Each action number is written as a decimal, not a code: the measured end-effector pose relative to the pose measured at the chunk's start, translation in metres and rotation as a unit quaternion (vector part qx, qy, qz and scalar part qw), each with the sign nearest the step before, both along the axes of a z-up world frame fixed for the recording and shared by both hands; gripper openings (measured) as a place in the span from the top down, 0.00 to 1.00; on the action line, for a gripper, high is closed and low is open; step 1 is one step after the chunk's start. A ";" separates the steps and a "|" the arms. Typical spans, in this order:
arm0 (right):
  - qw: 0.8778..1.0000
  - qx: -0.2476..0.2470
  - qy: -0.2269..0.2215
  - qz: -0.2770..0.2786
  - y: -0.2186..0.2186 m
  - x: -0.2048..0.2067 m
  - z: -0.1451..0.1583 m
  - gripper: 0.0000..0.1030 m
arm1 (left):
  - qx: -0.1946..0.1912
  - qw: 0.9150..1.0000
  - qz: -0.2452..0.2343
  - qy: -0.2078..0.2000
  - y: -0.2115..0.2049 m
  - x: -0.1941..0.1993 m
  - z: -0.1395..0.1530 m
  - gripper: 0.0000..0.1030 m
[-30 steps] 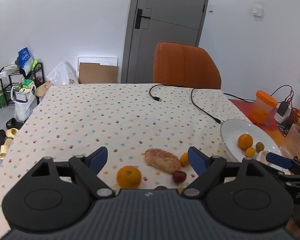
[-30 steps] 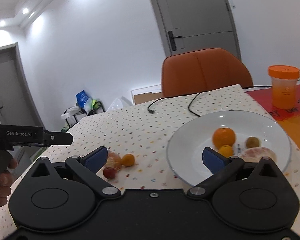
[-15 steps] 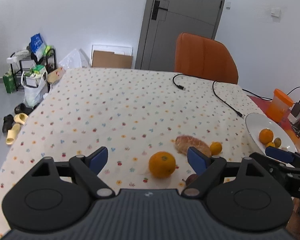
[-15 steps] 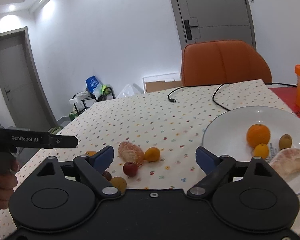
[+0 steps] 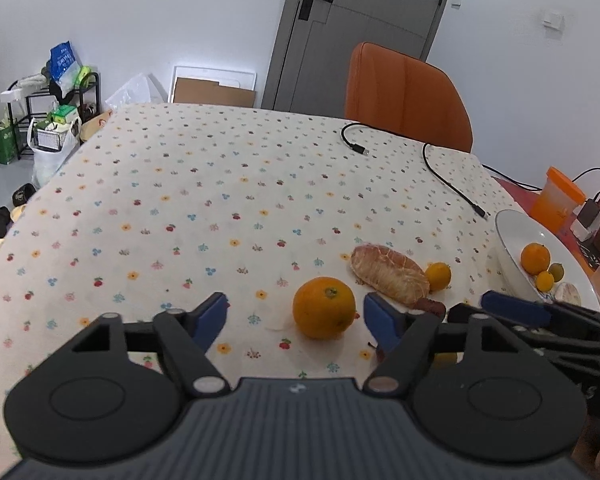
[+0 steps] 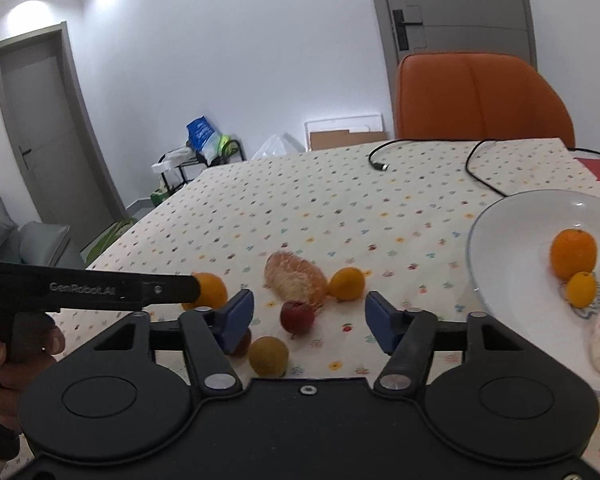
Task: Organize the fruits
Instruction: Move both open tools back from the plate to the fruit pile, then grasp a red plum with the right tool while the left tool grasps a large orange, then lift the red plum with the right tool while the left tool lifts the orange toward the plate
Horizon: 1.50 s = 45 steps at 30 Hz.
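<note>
Loose fruit lies on the dotted tablecloth: a large orange [image 5: 324, 313], a peeled pomelo segment [image 5: 390, 274], a small orange [image 5: 438, 276], a red fruit [image 6: 297, 317] and a brown kiwi-like fruit [image 6: 268, 356]. My left gripper [image 5: 296, 322] is open, the large orange between its fingertips, slightly right of centre. My right gripper [image 6: 309, 320] is open above the red fruit and the brown fruit. A white plate [image 6: 512, 240] at the right holds an orange [image 6: 573, 254], a small orange, a brown fruit and a pomelo piece.
An orange chair [image 5: 406, 96] stands at the table's far side. Black cables [image 5: 448, 184] lie on the cloth near it. An orange-lidded container [image 5: 556, 200] and chargers sit right of the plate. Shelves and bags stand on the floor at left.
Both grippers have swung left and down toward the loose fruit. The large orange now sits between the left fingertips; the red and brown fruits lie under the right gripper.
</note>
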State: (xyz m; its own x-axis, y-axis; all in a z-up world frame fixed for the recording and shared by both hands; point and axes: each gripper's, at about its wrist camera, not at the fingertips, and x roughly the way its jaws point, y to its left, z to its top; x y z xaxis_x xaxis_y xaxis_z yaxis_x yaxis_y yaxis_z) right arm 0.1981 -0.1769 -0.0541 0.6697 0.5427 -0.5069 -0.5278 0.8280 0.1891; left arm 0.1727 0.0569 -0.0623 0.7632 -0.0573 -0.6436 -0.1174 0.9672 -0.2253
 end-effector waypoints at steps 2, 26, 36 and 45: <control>1.000 -0.003 0.008 0.006 0.004 0.001 -0.003 0.54 | -0.006 1.000 -0.001 0.002 0.000 0.002 -0.003 0.38; 0.999 0.021 0.026 -0.006 -0.008 0.014 -0.006 0.81 | -0.009 1.000 -0.013 -0.003 -0.013 0.006 -0.001 0.65; 0.999 0.042 0.016 -0.016 -0.027 0.004 -0.001 0.81 | 0.006 1.000 -0.021 -0.017 -0.035 0.002 0.014 0.65; 0.998 0.055 0.007 -0.037 -0.054 -0.001 0.003 0.81 | 0.017 0.999 -0.042 -0.021 -0.061 0.003 0.020 0.65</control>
State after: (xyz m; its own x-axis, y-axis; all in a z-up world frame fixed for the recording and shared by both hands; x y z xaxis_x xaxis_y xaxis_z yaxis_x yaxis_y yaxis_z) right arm 0.1970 -0.2312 -0.0512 0.7033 0.5448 -0.4566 -0.4629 0.8385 0.2875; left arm 0.1753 -0.0041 -0.0420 0.7827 -0.1010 -0.6141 -0.0261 0.9806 -0.1945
